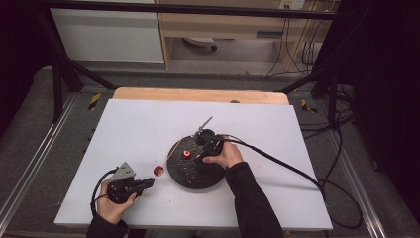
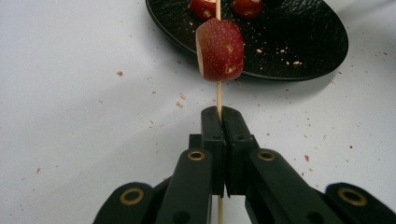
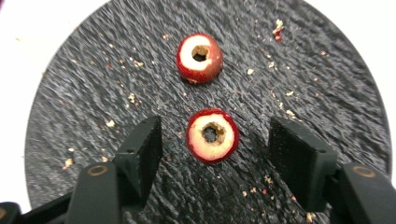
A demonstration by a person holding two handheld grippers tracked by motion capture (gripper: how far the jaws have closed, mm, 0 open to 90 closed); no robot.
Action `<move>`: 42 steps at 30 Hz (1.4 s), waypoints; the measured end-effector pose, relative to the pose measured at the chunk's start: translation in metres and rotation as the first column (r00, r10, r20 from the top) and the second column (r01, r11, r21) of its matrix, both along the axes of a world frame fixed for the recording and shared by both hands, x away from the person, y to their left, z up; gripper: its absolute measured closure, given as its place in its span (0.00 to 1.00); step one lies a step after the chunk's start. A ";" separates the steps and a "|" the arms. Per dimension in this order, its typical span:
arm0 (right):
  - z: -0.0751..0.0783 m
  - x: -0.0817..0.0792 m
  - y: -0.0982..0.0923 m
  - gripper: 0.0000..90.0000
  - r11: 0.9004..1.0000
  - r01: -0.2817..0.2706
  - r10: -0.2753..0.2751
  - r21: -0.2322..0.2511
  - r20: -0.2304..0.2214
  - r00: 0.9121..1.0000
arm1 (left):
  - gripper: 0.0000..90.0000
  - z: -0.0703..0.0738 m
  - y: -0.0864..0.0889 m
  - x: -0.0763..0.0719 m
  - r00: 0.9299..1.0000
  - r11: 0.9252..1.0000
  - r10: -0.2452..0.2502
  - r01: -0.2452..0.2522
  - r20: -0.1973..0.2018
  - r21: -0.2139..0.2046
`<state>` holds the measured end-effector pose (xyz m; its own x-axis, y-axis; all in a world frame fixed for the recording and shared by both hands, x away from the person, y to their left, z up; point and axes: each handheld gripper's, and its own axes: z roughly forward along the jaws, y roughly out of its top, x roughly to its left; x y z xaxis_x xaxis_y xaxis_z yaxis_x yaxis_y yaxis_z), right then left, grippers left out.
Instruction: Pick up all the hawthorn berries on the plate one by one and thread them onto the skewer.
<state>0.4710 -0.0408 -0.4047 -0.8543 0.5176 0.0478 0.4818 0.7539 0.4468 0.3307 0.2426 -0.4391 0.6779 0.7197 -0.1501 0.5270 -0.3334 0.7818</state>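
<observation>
L gripper (image 1: 148,182) sits at table's near-left, jaws clamped tight on a thin wooden skewer (image 2: 218,95), w/ one cored red fruit (image 2: 220,49) already threaded partway up; same fruit shows just off the plate's left edge in the high view. Skewer tip angles toward the black plate (image 1: 190,177), prob. held steady there so the next piece can be pushed on. White table (image 1: 124,129) is sprinkled w/ crumbs, likely from coring.

Center: plate holds 2 more cored fruits, holes facing up, so easy to pierce. Near one (image 3: 212,136) lies between the R jaws; far one (image 3: 199,58) just beyond it, apart.

R gripper (image 3: 215,144) hovers over the plate, jaws part-closed either side of near fruit, gap visible both sides, pads not touching it yet. Judgement: pick-up step, grip not made; squeeze needs to be gentle, fruit looks soft and round, could roll or crush.
</observation>
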 end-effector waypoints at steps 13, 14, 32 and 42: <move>-0.010 0.004 0.003 0.64 0.998 -0.050 0.050 -0.025 -0.013 0.999 | 0.98 -0.001 -0.001 0.000 1.000 1.000 -0.005 0.005 -0.001 0.006; -0.010 0.005 0.003 0.66 0.998 -0.052 0.052 -0.025 -0.011 0.999 | 0.98 -0.001 -0.001 0.000 1.000 1.000 -0.006 0.006 -0.001 0.006; 0.003 0.001 -0.002 0.68 1.000 0.019 -0.019 0.022 -0.031 0.999 | 0.98 0.000 -0.001 -0.001 1.000 1.000 -0.001 0.001 0.006 0.001; 0.014 -0.007 -0.009 0.68 0.992 0.092 -0.088 0.087 -0.044 0.995 | 0.98 0.000 -0.003 -0.002 1.000 1.000 -0.003 0.003 0.010 0.003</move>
<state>0.4639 -0.0496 -0.3908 -0.8009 0.5846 0.1298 0.5645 0.6648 0.4892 0.3291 0.2400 -0.4390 0.6814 0.7182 -0.1409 0.5180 -0.3372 0.7861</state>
